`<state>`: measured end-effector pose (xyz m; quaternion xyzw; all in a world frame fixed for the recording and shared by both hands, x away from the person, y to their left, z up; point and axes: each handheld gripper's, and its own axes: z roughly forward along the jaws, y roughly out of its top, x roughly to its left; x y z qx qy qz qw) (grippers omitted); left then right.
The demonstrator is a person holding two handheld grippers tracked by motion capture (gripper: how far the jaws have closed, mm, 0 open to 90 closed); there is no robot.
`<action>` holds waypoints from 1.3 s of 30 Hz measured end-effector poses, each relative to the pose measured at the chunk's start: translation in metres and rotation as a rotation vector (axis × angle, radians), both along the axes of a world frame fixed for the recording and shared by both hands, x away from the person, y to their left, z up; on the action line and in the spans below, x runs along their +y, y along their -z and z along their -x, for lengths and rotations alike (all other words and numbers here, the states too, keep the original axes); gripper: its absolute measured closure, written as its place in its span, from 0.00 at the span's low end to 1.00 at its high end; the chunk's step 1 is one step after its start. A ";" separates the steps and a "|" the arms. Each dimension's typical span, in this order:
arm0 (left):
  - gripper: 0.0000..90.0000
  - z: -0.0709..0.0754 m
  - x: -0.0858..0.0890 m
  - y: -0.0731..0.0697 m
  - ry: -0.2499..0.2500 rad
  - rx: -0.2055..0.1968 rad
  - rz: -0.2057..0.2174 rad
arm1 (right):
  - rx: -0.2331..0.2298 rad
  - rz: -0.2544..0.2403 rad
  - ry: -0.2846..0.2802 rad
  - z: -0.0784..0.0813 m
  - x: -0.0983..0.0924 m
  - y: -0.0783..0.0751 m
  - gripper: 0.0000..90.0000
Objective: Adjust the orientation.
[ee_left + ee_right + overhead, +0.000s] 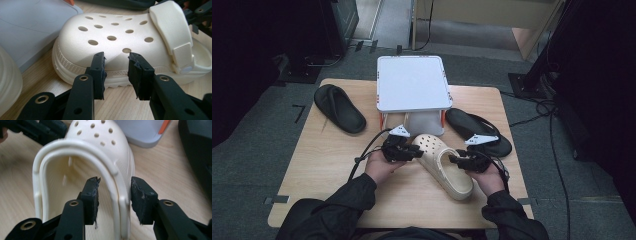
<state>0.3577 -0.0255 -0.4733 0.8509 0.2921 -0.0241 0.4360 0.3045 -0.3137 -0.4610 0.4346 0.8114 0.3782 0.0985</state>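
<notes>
cream clog (443,165) on table, r gripper (113,200) jaws apart astride its rim, l gripper (116,75) open beside toe

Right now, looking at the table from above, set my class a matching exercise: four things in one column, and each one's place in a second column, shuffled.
Things:
1. cream clog
2. white stand
3. left black sandal
4. right black sandal

Places:
A. far left part of the table
B. right of the stand, beyond the right hand
C. between the two grippers
D. far middle edge of the table

Pairs: 1-C, 2-D, 3-A, 4-B
</notes>
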 end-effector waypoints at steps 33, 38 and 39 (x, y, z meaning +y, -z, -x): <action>0.75 -0.017 -0.007 -0.002 -0.019 0.000 0.040 | 0.041 -0.022 -0.011 0.030 0.011 0.002 0.65; 0.74 -0.014 -0.003 -0.012 -0.015 -0.004 0.053 | -0.006 -0.006 -0.017 0.019 0.016 0.006 0.60; 0.74 -0.014 -0.002 -0.014 -0.013 -0.007 0.059 | -0.016 0.002 -0.015 0.017 0.018 0.006 0.60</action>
